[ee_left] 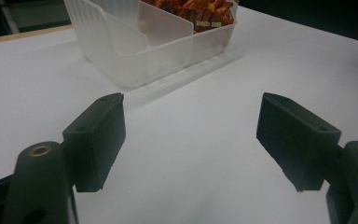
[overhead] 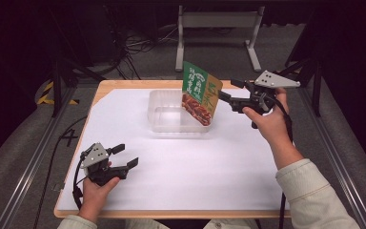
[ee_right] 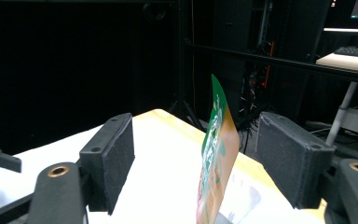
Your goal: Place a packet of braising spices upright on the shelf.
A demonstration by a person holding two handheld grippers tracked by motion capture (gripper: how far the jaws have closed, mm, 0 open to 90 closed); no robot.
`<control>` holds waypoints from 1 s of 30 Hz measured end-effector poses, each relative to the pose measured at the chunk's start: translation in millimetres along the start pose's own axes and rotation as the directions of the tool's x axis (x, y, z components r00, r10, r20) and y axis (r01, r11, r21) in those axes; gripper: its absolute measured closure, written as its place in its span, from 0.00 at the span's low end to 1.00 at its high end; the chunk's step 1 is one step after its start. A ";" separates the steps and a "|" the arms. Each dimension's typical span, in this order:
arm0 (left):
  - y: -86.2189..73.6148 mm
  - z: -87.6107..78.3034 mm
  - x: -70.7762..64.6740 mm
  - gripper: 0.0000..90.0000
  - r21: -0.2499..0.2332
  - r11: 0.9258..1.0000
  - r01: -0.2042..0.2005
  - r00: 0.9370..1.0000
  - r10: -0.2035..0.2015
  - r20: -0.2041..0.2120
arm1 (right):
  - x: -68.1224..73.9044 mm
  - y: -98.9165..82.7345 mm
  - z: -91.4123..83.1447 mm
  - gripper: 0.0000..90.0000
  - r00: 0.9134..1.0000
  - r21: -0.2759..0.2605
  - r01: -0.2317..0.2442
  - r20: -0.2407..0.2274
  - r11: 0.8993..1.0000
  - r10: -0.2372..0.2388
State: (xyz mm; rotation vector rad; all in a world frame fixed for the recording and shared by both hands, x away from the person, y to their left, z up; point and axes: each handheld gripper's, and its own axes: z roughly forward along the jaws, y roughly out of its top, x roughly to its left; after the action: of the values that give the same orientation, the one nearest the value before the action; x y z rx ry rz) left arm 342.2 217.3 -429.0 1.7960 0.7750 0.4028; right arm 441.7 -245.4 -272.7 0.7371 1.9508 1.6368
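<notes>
Snack packet (ee_right: pixel 218 158) upright between open right tool's (ee_right: pixel 196 163) pads, touching neither.

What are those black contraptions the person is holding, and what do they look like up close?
They are hand-held grippers. The left gripper and right gripper have matte black bodies, each topped by a grey three-cornered plate with small dark dots. The blocky black jaws pivot on brass-ringed holes. A black cable trails from each. The person wears pale cream sleeves.

Dark room, grey carpet floor (overhead: pixel 14 143), metal stand (overhead: pixel 218 21) beyond table (overhead: pixel 124 86).
</notes>
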 end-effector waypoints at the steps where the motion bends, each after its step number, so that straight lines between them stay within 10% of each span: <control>1: 0.0 0.0 0.0 0.27 0.000 1.000 0.000 1.000 0.000 0.000 | 0.4 -0.3 -3.3 0.30 1.000 0.000 -0.001 -0.002 1.000 0.001; 30: 0.2 1.0 0.5 0.27 0.001 1.000 0.002 1.000 -0.002 0.003 | 19.1 -33.3 -75.8 0.16 0.997 0.047 0.043 -0.065 0.998 -0.040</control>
State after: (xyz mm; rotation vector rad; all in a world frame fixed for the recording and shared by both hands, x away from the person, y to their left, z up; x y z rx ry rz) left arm 343.3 216.9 -429.2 1.7965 0.7751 0.3985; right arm 373.8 -291.9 -293.5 0.6649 2.0430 1.6125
